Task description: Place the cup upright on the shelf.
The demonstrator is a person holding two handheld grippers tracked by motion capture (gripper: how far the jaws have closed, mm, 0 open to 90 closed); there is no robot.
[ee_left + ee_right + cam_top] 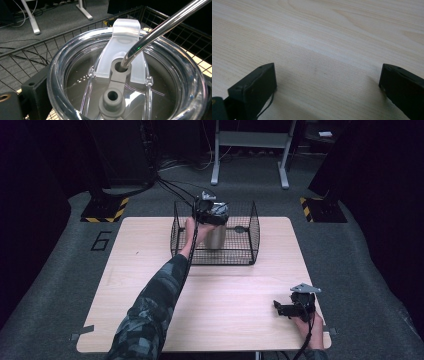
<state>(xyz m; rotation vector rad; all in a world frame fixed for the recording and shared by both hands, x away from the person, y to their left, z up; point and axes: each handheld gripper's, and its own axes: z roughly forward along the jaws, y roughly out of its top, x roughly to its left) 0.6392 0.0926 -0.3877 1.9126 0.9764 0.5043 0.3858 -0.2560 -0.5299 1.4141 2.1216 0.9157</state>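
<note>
A steel tumbler (216,237) with a clear lid (125,75) stands upright inside a black wire basket (225,256) at the back of the table. A metal straw (160,27) goes through the lid's hole and leans to the upper right. My left gripper (212,212) sits at the tumbler's top. In the left gripper view, my left gripper (122,100) has a jaw on each side of the lid rim, shut on it. I cannot tell whether the tumbler touches the basket floor. My right gripper (278,309) rests open near the front right corner. Between its jaws (327,87) is bare wood.
The light wooden table (150,285) has floor all around it. Basket wire walls (37,50) rise close around the tumbler. A grey metal frame (250,140) stands on the floor behind the table, with cables and hazard-striped bases (105,210) nearby.
</note>
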